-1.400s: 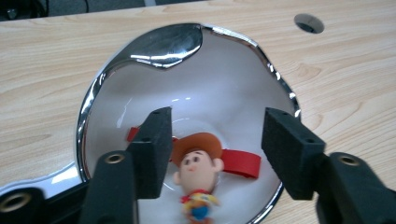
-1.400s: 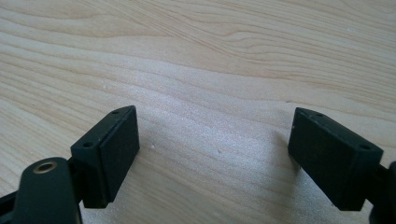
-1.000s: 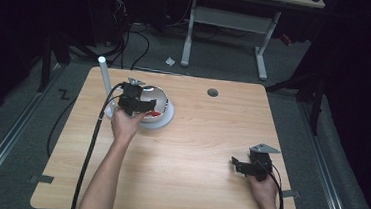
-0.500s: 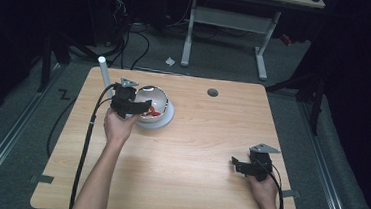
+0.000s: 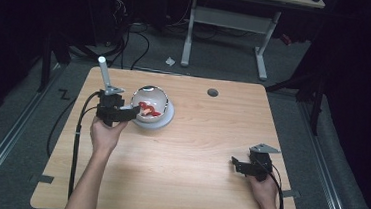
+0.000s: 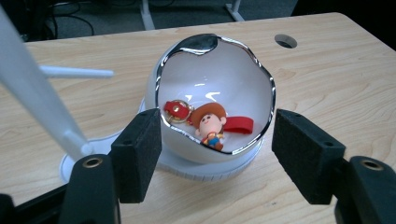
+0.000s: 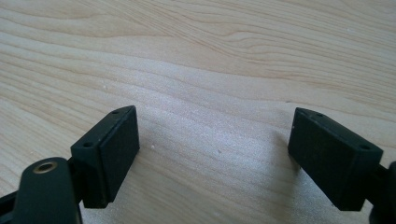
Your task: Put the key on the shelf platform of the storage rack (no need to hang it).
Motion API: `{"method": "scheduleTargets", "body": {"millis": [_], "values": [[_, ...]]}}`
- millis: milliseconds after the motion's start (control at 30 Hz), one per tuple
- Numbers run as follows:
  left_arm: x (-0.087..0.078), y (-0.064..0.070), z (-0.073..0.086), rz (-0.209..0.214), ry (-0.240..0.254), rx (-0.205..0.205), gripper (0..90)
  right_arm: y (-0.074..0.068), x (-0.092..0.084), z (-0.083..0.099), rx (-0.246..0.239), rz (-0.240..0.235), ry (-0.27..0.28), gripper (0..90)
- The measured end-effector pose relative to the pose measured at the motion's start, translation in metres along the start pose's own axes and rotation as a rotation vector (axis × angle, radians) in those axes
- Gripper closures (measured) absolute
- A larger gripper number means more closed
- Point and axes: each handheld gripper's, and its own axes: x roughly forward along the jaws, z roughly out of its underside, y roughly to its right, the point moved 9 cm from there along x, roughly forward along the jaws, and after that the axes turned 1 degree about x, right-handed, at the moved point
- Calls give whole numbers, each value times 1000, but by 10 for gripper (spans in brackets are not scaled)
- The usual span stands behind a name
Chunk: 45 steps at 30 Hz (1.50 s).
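1. The thing I care about is the little cowboy keychain, a figure with a brown hat, a red strap and a ring clasp. It's lying at the bottom of a white egg-shaped bowl with a shiny jagged rim, which sits on a round white base toward the back left of the table.
2. My left hand-held gripper is right at the bowl with its jaws spread wide, one pad on each side of the opening and holding nothing. The keychain lies straight ahead, just past the rim, with its red strap running across my line of approach.
3. My right hand-held gripper is well apart at the front right, jaws spread over bare wood, so I'd say left is the one to go in.
4. A white stand rises just left of the bowl, which might get in the way.
5. The table is light wood and the room around it is dark, with cables on the floor.
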Motion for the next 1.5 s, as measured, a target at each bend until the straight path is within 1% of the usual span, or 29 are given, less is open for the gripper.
{"method": "scheduleTargets", "body": {"millis": [100, 167, 233, 267, 333, 367, 433, 467, 500, 600, 733, 833, 867, 967, 1000, 1033, 1067, 1133, 1200, 1267, 1367, 1433, 1467, 1500], "values": [[-7, -4, -3, 6, 6, 5, 335, 0, 0, 0, -2, 0, 1, 163], [-11, -7, -5, 4, 5, -18, 335, 0, 0, 0, -1, 0, 1, 163], [-13, -10, -6, 13, 5, -1, 334, 0, 0, 0, -2, 0, 1, 163], [-15, -11, -7, 7, 6, -15, 334, 0, 0, 0, -2, 0, 1, 163], [-18, -13, -9, 10, 7, -16, 333, 0, 0, 0, -2, 0, 1, 163], [-20, -14, -10, 17, 8, -7, 333, 0, 0, 0, 0, 0, 0, 163], [-24, -13, -11, 18, 11, -25, 333, 0, 0, 0, 0, 0, 0, 163], [-26, -14, -12, 23, 12, -19, 333, 0, 0, 0, -1, 0, 1, 163], [-27, -14, -12, 20, 15, -26, 333, 0, 0, 0, -1, 0, 1, 163], [-32, -17, -13, 28, 14, -13, 330, 0, 0, 0, -2, 0, 1, 163], [-38, -18, -14, 37, 15, -24, 329, 0, 0, 0, -2, 0, 1, 163], [-42, -19, -15, 45, 8, -41, 327, 0, 0, 0, -2, 0, 1, 163], [-43, -19, -15, 41, 4, -55, 327, 0, 0, 0, -2, 0, 1, 163], [-47, -20, -15, 47, 2, -56, 325, 0, 0, 0, -2, 0, 1, 163], [-48, -20, -16, 55, 3, -50, 326, 0, 0, 0, -2, 0, 1, 163], [-50, -19, -15, 51, 2, -66, 325, 0, 0, 0, -2, 1, 1, 163], [-51, -20, -16, 63, 0, -46, 325, 0, 0, 0, -2, 1, 1, 163], [-53, -20, -14, 66, -1, -47, 326, 0, 0, 0, -2, 1, 1, 163], [-55, -20, -14, 73, -3, -39, 325, 0, 0, 0, -2, 1, 1, 163], [-57, -20, -14, 69, 1, -51, 325, 0, 0, 0, -2, 1, 1, 163], [-60, -20, -13, 80, -1, -51, 326, 0, 0, 0, -2, 1, 1, 163], [-60, -22, -11, 77, -4, -55, 326, 0, 0, 0, -2, 1, 1, 163], [-60, -25, -9, 69, 4, -49, 326, 0, 0, 0, -2, 1, 1, 163], [-60, -25, -9, 69, 4, -49, 326, 0, 0, 0, -2, 1, 1, 163]]}}
